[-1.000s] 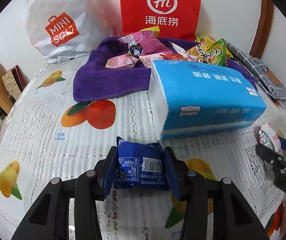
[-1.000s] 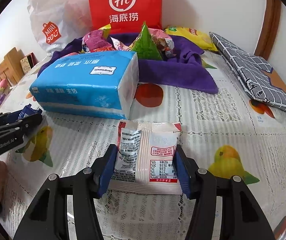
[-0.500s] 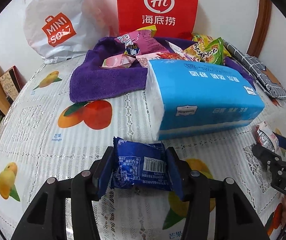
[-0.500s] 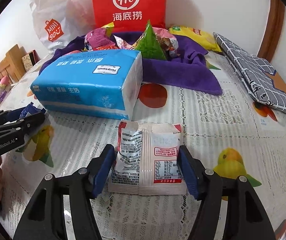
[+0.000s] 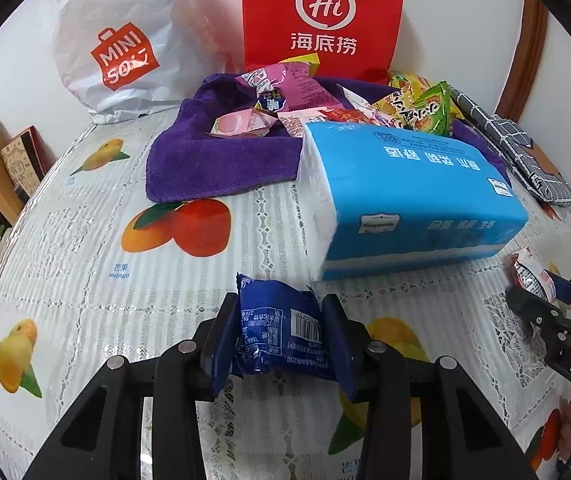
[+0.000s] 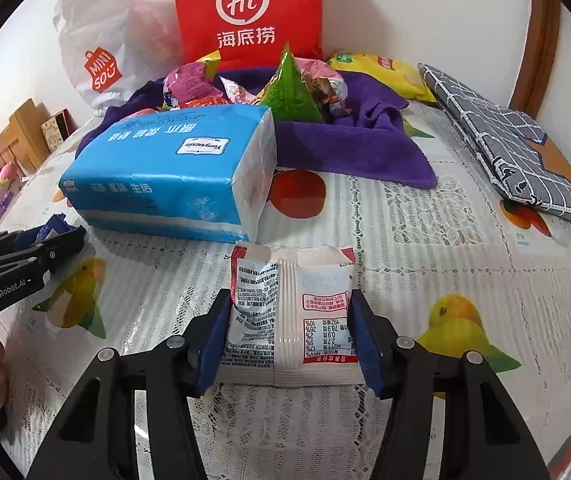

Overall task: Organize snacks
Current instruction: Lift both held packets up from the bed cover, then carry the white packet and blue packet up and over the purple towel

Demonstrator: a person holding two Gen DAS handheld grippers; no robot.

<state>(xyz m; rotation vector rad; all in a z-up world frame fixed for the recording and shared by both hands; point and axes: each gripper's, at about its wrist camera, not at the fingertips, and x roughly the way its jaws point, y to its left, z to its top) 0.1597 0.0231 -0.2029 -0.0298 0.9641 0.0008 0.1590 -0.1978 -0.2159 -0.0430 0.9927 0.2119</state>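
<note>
Left gripper (image 5: pixel 281 334) closing on blue snack (image 5: pixel 279 330); right gripper (image 6: pixel 289 332) closing on white packet (image 6: pixel 291 312)

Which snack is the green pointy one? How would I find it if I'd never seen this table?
Look for the tall red bag against the wall, then the purple towel spread in front of it. The green snack pack stands on that towel's pile, behind the blue tissue pack. It alone is shaped like a pyramid with its tip up.

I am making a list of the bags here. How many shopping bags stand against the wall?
2. The white plastic bag stands at the back left, and the red paper bag stands beside it, behind the purple towel. Others may be hidden.
</note>
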